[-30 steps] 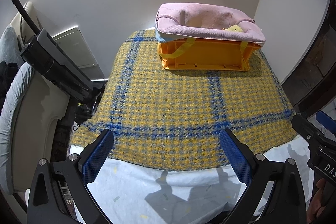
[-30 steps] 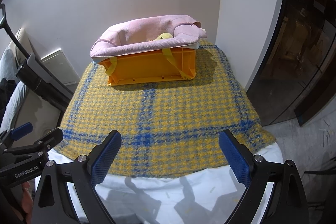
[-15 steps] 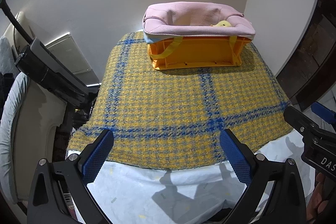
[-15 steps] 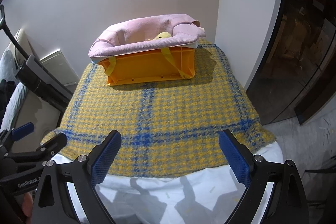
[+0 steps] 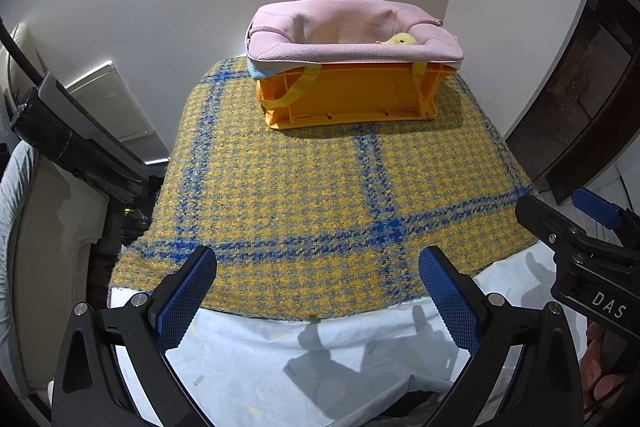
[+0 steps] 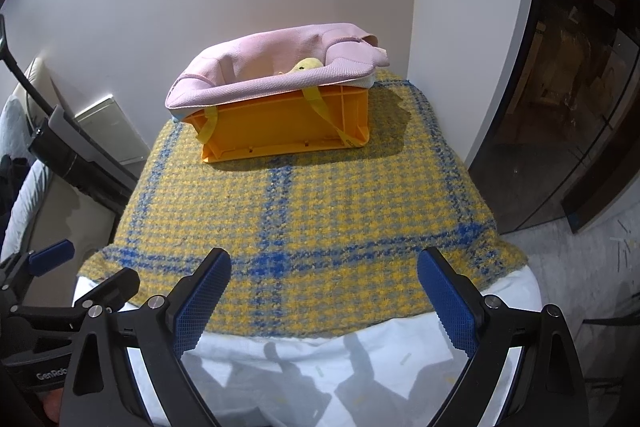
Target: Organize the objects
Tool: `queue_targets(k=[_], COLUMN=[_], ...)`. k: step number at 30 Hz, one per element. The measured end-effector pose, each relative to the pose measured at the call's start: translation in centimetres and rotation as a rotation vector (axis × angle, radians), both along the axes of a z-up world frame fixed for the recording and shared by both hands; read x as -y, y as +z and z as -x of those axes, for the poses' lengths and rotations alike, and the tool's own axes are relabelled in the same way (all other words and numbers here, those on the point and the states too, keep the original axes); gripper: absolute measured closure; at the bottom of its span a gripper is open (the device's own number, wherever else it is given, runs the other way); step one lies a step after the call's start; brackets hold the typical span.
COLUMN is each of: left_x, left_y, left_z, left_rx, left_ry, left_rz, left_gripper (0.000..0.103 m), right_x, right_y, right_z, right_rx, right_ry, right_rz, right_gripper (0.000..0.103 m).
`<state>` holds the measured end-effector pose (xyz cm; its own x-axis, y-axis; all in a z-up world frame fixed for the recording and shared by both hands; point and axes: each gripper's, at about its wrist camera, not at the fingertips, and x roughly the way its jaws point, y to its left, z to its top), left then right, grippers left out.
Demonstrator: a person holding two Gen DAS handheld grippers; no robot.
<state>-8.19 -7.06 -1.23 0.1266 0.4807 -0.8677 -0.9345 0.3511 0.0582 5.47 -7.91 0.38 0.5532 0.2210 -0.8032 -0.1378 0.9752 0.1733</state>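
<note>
Hovering over the near edge of the table, my left gripper point(image 5: 318, 293) and my right gripper point(image 6: 323, 295) both have their blue-padded fingers spread wide, with nothing between them. Below them lies a white sheet point(image 5: 320, 359), and beyond it a yellow and blue checked blanket point(image 5: 320, 195) covers the tabletop. An orange crate point(image 5: 352, 97) stands at the far end of the blanket, close to the wall, well apart from both grippers. A pink fabric bag point(image 5: 344, 35) sits in the crate, its rim folded out over the crate's edges and its yellow straps point(image 6: 320, 103) hanging down the front wall. A small yellow object point(image 6: 306, 65) peeks above the bag's rim on the right side; what it is I cannot tell.
</note>
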Motion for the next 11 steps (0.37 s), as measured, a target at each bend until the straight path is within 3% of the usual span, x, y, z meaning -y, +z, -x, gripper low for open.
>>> queue_targets(k=[6, 11], left_x=[0.11, -0.23], left_y=[0.13, -0.42], left_z=[0.57, 0.82], left_rx=[-0.013, -0.005], left_ry=[0.036, 0.053], left_rz=[-0.018, 0.019], left_gripper=[0.0, 0.0], right_x=[-0.14, -0.18], right_y=[-0.06, -0.06], right_z=[0.03, 0.04], right_rx=[-0.004, -0.003], right_ry=[-0.004, -0.003], right_rz=[-0.004, -0.005], right_gripper=[0.008, 0.008])
